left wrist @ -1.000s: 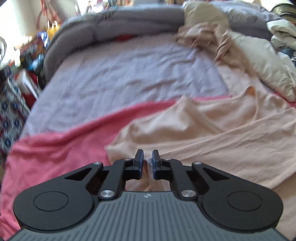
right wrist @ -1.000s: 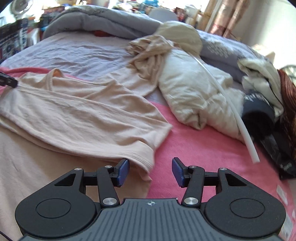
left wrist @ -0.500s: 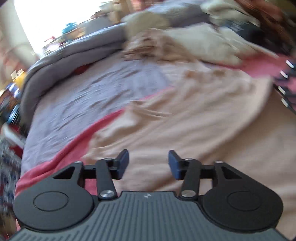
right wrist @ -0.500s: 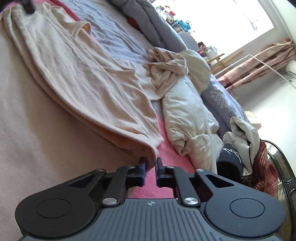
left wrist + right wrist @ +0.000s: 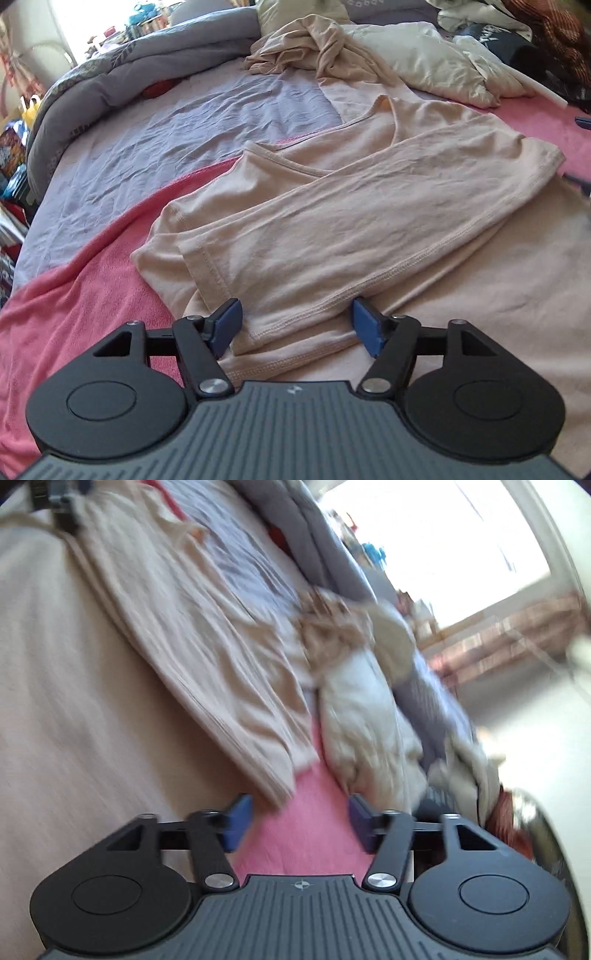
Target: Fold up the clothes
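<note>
Pink blanket (image 5: 92, 295) covers near part of bed, w/ lilac sheet (image 5: 177, 125) beyond it. Grey duvet (image 5: 122, 70) bunched along far edge. Cream pillow (image 5: 439, 66) lies near far right; white tube (image 5: 543, 90) just beside it. Bright window (image 5: 436, 531) beyond bed, blurred. Colourful clutter (image 5: 14, 147) at far left.

The folded shirt (image 5: 332, 206) lies on a towel (image 5: 92, 295) spread over the bed's (image 5: 184, 122) near edge — a sleeve across its front. Behind it, toward the far edge, sit a crumpled garment (image 5: 314, 48) and a pillow (image 5: 436, 70) — a duvet (image 5: 122, 74) along the far left corner.
</note>
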Motion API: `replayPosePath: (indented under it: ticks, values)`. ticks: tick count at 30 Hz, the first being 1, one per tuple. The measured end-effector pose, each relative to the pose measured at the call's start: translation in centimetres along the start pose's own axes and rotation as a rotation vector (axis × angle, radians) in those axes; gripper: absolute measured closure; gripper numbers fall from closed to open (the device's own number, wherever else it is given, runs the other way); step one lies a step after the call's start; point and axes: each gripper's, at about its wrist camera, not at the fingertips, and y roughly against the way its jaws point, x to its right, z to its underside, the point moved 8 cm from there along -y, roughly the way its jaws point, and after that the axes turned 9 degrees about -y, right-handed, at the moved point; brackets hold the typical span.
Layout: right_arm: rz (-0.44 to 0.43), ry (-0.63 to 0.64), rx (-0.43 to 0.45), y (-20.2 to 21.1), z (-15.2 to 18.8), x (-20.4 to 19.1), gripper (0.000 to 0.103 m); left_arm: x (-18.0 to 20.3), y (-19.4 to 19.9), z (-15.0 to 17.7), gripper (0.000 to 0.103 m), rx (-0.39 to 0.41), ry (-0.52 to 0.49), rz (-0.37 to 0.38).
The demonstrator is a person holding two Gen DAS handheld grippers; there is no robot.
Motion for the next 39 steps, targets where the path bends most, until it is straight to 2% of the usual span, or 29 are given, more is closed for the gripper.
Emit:
replayPosePath:
  ticks: [1,2,3,4,6,9,10,14,15,18,21,24,28,29,31,32,33,34,35,36,39]
  values:
    - [-0.008,0.026,0.015,-0.4,-0.4,-0.8,0.048,-0.1,0.0,0.1,0.034,-0.001,0.012,0.002]
    - [-0.012,0.044,0.02,-0.9,-0.6,-1.4,0.057,-0.1,0.0,0.1,0.034,-0.003,0.017,0.004]
    - [-0.001,0.033,-0.013,-1.9,-0.7,-1.3,0.081,-0.1,0.0,0.1,0.034,-0.005,0.019,0.007]
    - [0.009,0.018,-0.046,-2.8,-0.7,-1.1,0.095,-0.2,0.0,0.1,0.034,-0.007,0.021,0.011]
    - [0.017,-0.041,-0.098,-3.6,-0.2,-0.2,0.094,-0.3,-0.1,0.1,0.033,-0.013,0.027,0.019]
    - [0.017,-0.046,-0.088,-2.8,0.1,0.0,0.094,-0.8,0.0,-0.2,0.032,-0.045,0.04,0.035]
    - [0.013,-0.05,-0.088,-2.5,0.2,-0.2,0.094,-1.2,0.4,-0.7,0.031,-0.063,0.055,0.021]
    - [-0.001,-0.129,-0.152,-2.6,1.4,-0.6,0.097,-4.3,3.8,-4.3,0.035,-0.004,0.113,-0.195]
    - [0.0,-0.15,-0.162,-2.5,1.6,-0.7,0.098,-4.2,4.4,-6.0,0.035,0.041,0.104,-0.213]
    - [0.012,-0.19,-0.178,-2.5,1.8,-1.0,0.099,-0.1,4.2,-12.8,0.033,0.17,-0.038,-0.087]
    - [0.022,-0.235,-0.184,-2.4,1.6,-0.7,0.099,6.9,0.7,-18.3,0.029,0.217,-0.199,0.046]
    - [0.042,-0.237,-0.136,-1.4,1.2,-0.3,0.094,13.2,-4.5,-21.1,0.028,0.163,-0.331,0.133]
    - [0.021,-0.227,-0.084,-0.9,0.8,-0.5,0.087,18.4,-10.6,-21.8,0.029,0.045,-0.42,0.217]
    - [0.016,-0.231,-0.075,-1.1,0.7,-0.4,0.085,18.7,-11.4,-21.7,0.026,0.031,-0.397,0.232]
    - [0.008,-0.241,-0.044,-1.9,0.3,0.0,0.063,18.5,-12.7,-21.9,0.023,-0.002,-0.327,0.276]
    - [-0.005,-0.25,-0.033,-2.5,0.2,0.2,0.063,18.1,-13.2,-22.1,0.021,-0.021,-0.283,0.303]
    - [-0.031,-0.274,-0.032,-3.2,0.1,0.4,0.067,17.7,-13.7,-22.4,0.02,-0.041,-0.239,0.329]
    - [-0.067,-0.304,-0.05,-3.6,0.2,0.5,0.088,17.4,-14.0,-22.7,0.017,-0.055,-0.212,0.348]
    - [-0.104,-0.334,-0.067,-4.1,0.2,0.7,0.097,17.7,-14.1,-22.7,0.014,-0.046,-0.255,0.331]
    - [-0.132,-0.353,-0.079,-4.3,0.2,0.8,0.096,17.7,-14.2,-22.6,0.013,-0.044,-0.253,0.327]
    - [-0.114,-0.318,-0.088,-3.2,0.8,0.2,0.098,17.6,-14.5,-22.4,0.008,-0.034,-0.245,0.321]
